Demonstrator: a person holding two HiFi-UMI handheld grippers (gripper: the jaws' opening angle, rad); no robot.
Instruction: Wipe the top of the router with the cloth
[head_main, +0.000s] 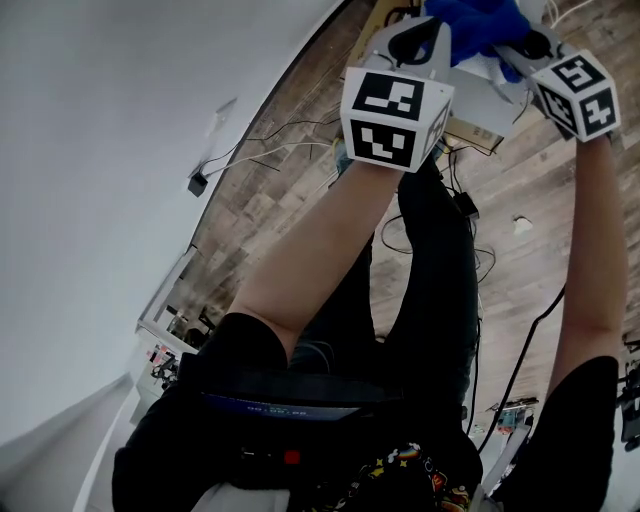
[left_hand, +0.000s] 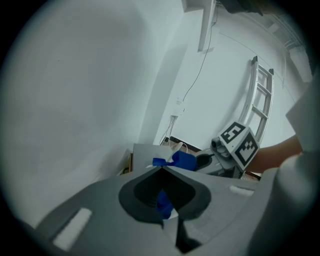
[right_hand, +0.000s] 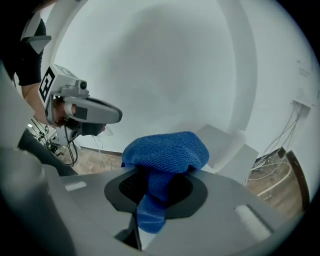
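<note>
Left claw (left_hand: 162, 169) and right claw (right_hand: 161, 174) both pinch the blue cloth (right_hand: 167, 150), up at twelve o'clock.
Bunched like that, it could wipe only a strip of the white router (right_hand: 226, 144) just beside it, or shove it askew.

This looks like a bare workroom or test lab, not a lived-in home. A plain white wall (head_main: 90, 150) meets a wood-plank floor (head_main: 300, 190). Loose cables (head_main: 290, 147) trail along the foot of the wall, a ladder (left_hand: 262, 102) leans against it, and a cluttered shelf unit (head_main: 170, 335) stands beside it.
</note>
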